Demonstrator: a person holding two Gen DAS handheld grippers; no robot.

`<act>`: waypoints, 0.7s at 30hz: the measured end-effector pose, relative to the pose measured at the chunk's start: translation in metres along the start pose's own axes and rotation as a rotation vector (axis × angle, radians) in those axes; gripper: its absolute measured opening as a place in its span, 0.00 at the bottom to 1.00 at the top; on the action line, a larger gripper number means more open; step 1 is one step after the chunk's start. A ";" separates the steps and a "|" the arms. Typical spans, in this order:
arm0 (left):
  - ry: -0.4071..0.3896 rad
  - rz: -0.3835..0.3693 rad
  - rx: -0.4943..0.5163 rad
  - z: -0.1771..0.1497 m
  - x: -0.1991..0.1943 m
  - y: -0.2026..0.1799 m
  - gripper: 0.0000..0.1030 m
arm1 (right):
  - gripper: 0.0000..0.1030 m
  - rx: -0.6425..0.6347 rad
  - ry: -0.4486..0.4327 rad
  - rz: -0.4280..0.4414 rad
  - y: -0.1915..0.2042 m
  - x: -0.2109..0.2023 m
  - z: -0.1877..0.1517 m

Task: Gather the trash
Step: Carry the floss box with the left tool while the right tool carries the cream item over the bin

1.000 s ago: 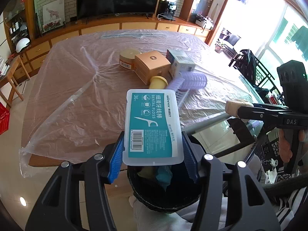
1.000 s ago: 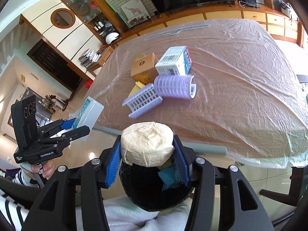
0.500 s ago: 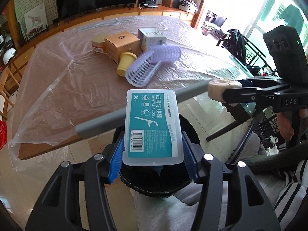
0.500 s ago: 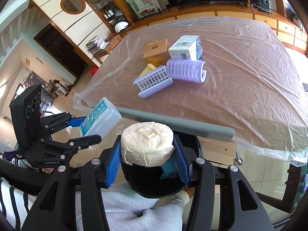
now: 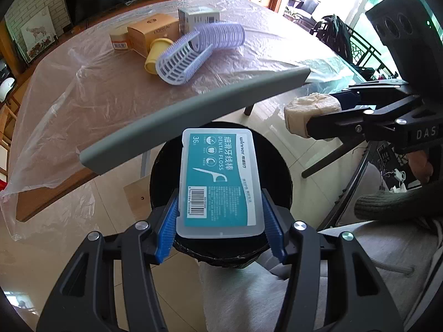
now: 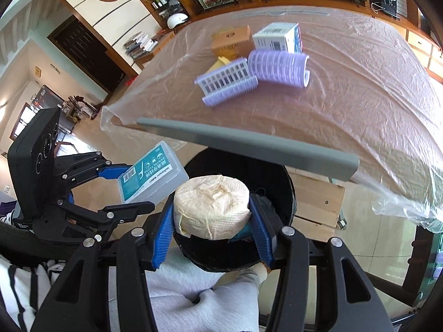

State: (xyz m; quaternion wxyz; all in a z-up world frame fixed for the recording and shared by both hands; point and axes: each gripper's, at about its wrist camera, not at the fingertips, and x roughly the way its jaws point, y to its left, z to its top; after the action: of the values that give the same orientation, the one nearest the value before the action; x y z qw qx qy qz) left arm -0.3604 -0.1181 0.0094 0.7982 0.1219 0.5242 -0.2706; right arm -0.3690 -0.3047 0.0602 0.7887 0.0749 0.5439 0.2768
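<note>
Dental floss box [image 5: 220, 184], clear plastic with a teal label, sits clamped flat between the blue pads of the left gripper [image 5: 220, 221], directly over the mouth of a round black bin [image 5: 274, 166] just beyond the fingertips. From the left wrist, the right gripper [image 5: 326, 116] enters from the right side, closed on a cream tissue roll [image 5: 311, 110], which here appears off beside the bin. The right wrist view places that tissue roll [image 6: 211, 206] over the bin's opening [image 6: 279, 182], near its closer rim, and shows teal trash already inside, hidden from the other camera. Ahead of both tools, past a grey edge strip [image 6: 249, 145], purple hair rollers [image 6: 278, 67] and small boxes [image 6: 231, 41] lie on the plastic-covered table [image 6: 360, 83].
</note>
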 end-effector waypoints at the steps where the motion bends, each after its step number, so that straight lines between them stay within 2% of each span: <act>1: 0.009 0.003 0.001 -0.002 0.003 -0.001 0.54 | 0.48 -0.002 0.006 -0.004 0.000 0.003 -0.001; 13: 0.080 0.040 0.022 -0.015 0.034 0.000 0.54 | 0.48 -0.042 0.075 -0.058 0.008 0.034 -0.006; 21: 0.102 0.072 0.008 -0.015 0.052 0.007 0.54 | 0.48 -0.061 0.085 -0.105 0.012 0.052 0.000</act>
State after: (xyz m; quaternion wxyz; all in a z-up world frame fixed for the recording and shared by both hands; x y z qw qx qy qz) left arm -0.3523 -0.1212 -0.0446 0.7792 0.1573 0.5585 -0.2372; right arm -0.3597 -0.2677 0.0226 0.7803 0.0103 0.5711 0.2546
